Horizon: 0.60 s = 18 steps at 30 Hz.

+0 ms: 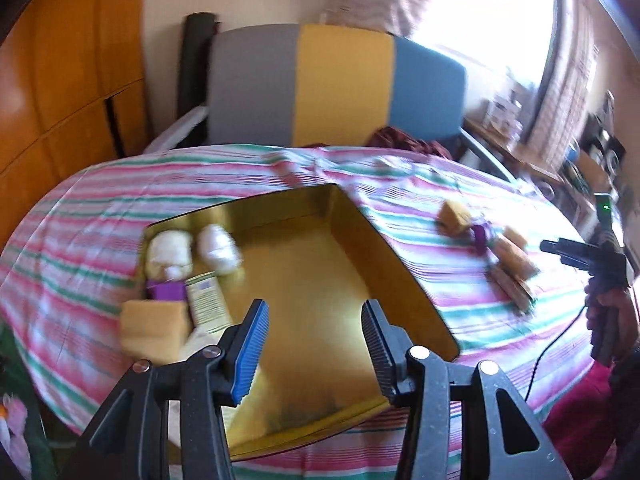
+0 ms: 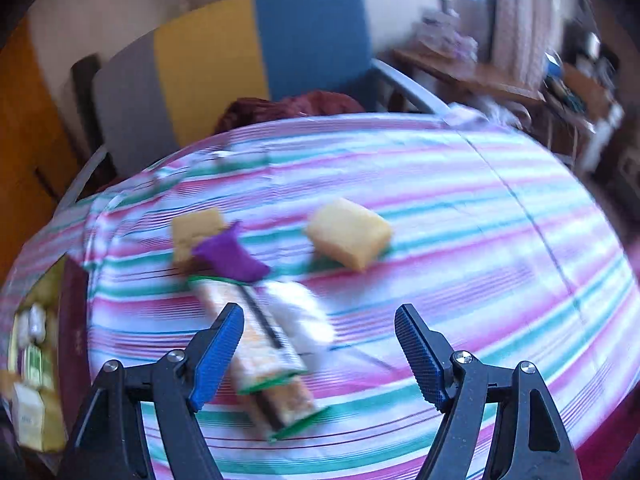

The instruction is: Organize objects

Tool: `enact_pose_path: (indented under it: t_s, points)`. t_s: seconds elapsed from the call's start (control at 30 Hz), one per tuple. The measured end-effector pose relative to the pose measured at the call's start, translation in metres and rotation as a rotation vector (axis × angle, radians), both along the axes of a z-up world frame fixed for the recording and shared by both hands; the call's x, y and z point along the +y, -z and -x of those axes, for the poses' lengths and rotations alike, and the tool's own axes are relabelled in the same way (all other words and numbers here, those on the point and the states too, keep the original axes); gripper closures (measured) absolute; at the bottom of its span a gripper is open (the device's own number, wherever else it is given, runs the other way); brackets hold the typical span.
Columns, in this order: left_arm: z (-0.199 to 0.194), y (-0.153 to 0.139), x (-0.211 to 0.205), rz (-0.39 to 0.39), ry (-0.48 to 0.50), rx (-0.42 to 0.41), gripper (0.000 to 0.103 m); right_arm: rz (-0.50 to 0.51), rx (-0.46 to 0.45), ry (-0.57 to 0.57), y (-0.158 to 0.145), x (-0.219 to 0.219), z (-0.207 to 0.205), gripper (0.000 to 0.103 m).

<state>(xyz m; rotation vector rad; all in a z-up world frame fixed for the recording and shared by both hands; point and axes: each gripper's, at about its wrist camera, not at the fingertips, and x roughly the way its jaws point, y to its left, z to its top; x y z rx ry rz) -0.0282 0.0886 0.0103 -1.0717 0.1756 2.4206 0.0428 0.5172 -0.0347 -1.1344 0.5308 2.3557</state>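
A striped cloth in pink, green and white [image 2: 460, 208] covers the worktop; a grey, yellow and blue chair [image 1: 340, 84] stands behind it in the upper centre of both views.

Progress: partly done, by judgement. A gold tin tray [image 1: 400, 264] occupies the centre of the left wrist view. Along its left side lie two white wrapped bundles [image 1: 218, 250], one purple item [image 1: 166, 291], one green-labelled packet [image 1: 206, 300] and one yellow sponge block [image 1: 154, 330]. The rest of its floor is bare.

Remaining: in the right wrist view, centre, loose on the cloth, lie one yellow sponge block [image 2: 350, 234], one tan cracker-like square [image 2: 196, 232], one purple piece [image 2: 232, 258], two long green-edged snack packets [image 2: 264, 356] lying end to end, and one white fluffy item [image 2: 300, 316] touching them. Blur makes finer identification uncertain.

The left tool [image 1: 316, 346] hangs over the near part of the tray, jaws spread, nothing between them. The right tool [image 2: 318, 356] hangs over the packets, jaws spread wide, gripping nothing.
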Motion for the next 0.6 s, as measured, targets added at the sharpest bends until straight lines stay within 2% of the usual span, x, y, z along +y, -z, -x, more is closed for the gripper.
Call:
enact_pose_path:
  t_s: [0.1, 0.17, 0.23, 0.37, 0.43, 0.53, 0.6]
  points:
    - [-0.003, 0.003, 0.024, 0.016, 0.046, -0.011, 0.055, 0.166, -0.018, 0.077, 0.025, 0.028, -0.008, 0.025]
    - [-0.005, 0.006, 0.037, 0.020, 0.067, -0.021, 0.055, 0.243, 0.038, 0.073, 0.026, 0.034, -0.010, 0.025]
    - [-0.009, 0.010, 0.050, 0.027, 0.094, -0.035, 0.055, 0.266, 0.093, 0.049, 0.018, 0.034, -0.010, 0.022]
    - [-0.015, 0.017, 0.072, 0.048, 0.150, -0.051, 0.055, 0.229, 0.140, -0.022, 0.005, 0.017, -0.006, 0.021]
    - [-0.019, 0.020, 0.081, 0.053, 0.172, -0.056, 0.054, 0.195, 0.154, -0.106, -0.002, 0.001, 0.000, 0.020]
    - [-0.023, 0.022, 0.086, 0.056, 0.194, -0.065, 0.054, 0.059, 0.105, -0.210, -0.003, -0.029, 0.013, 0.020]
    - [-0.025, 0.024, 0.090, 0.058, 0.202, -0.072, 0.054, -0.050, 0.035, -0.260, 0.006, -0.047, 0.024, 0.020]
